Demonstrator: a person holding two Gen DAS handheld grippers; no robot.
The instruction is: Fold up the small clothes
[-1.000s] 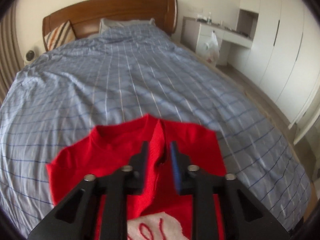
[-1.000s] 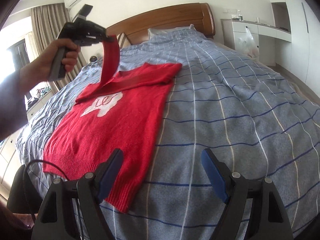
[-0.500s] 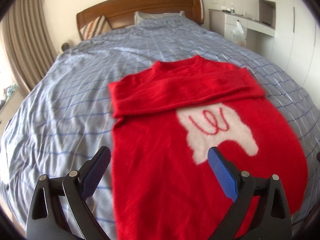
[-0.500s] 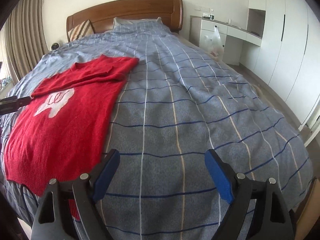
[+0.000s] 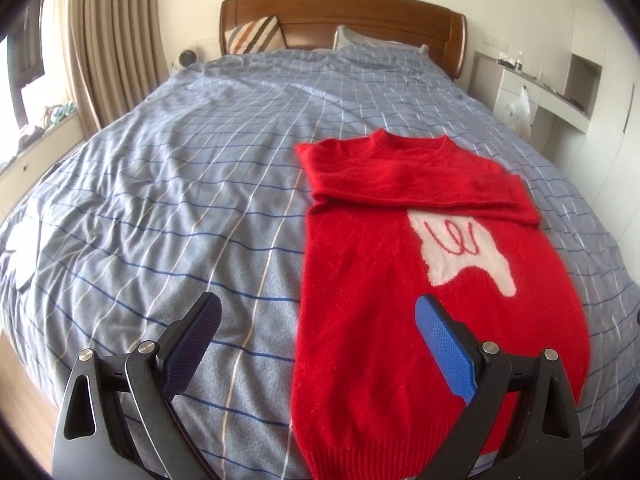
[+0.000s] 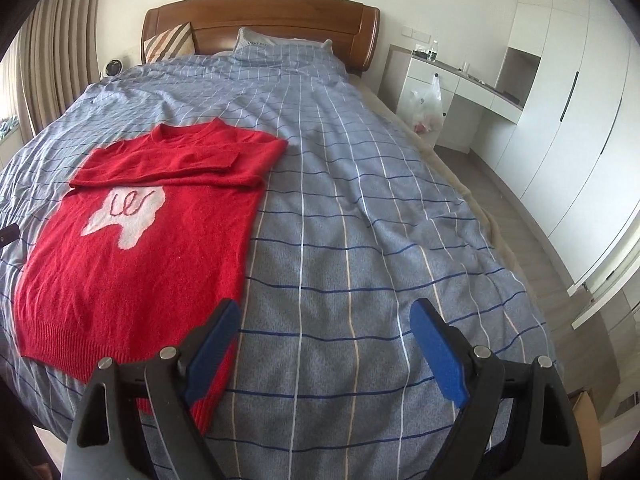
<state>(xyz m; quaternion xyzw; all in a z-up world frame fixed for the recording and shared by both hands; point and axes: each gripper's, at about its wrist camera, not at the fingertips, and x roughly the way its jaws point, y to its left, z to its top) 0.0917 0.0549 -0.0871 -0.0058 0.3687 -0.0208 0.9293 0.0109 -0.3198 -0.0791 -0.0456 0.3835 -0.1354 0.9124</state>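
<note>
A red sweater (image 5: 360,280) with a white patch (image 5: 464,252) lies flat on the bed, neck toward the headboard. Both its sleeves are folded across the chest (image 5: 420,184). My left gripper (image 5: 318,312) hovers open over the sweater's near left edge, and nothing is between its blue pads. In the right wrist view the sweater (image 6: 140,260) lies at the left. My right gripper (image 6: 326,316) stands open above the bedcover beside the hem's right corner (image 6: 208,396). It holds nothing.
The bed has a blue-grey checked cover (image 6: 360,220), a wooden headboard (image 6: 260,20), a pillow (image 6: 280,50) and a striped cushion (image 6: 168,42). A white desk with a plastic bag (image 6: 426,106) and white wardrobes (image 6: 580,120) stand right. Curtains (image 5: 108,40) hang left.
The left gripper let go of the sleeve, opened wide and drew back to the sweater's near left side. The sleeve now lies folded across the chest. The right gripper rose a little.
</note>
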